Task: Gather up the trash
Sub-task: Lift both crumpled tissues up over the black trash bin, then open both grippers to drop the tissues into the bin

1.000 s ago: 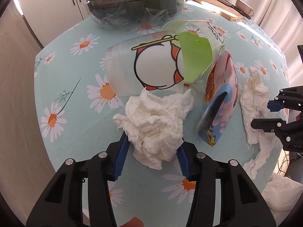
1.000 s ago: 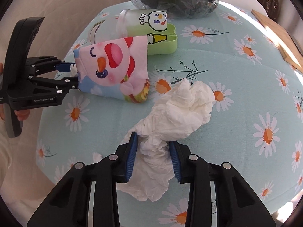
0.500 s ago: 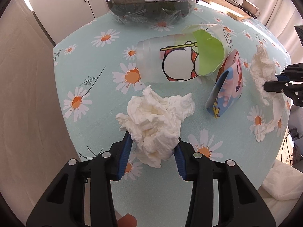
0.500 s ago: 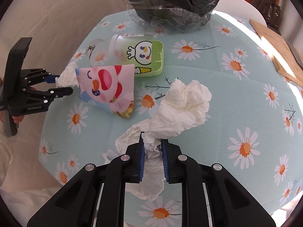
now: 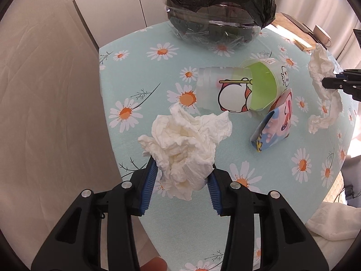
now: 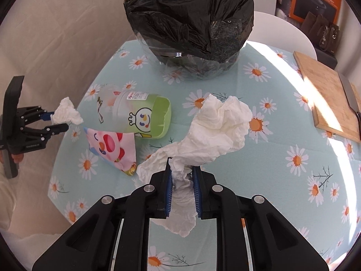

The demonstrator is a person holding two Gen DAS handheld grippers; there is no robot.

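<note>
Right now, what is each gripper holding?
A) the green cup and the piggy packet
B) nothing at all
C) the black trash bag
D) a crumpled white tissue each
D: the left gripper pinches one crumpled tissue, and the right gripper pinches another tissue.

Two crumpled white tissues [image 5: 187,144] [image 6: 216,131] held off the worktop; frosted cup [image 5: 223,94], green cup [image 6: 155,119], pink wrapper [image 6: 115,149] lie tipped near the black-lined bin [image 6: 189,27]
</note>
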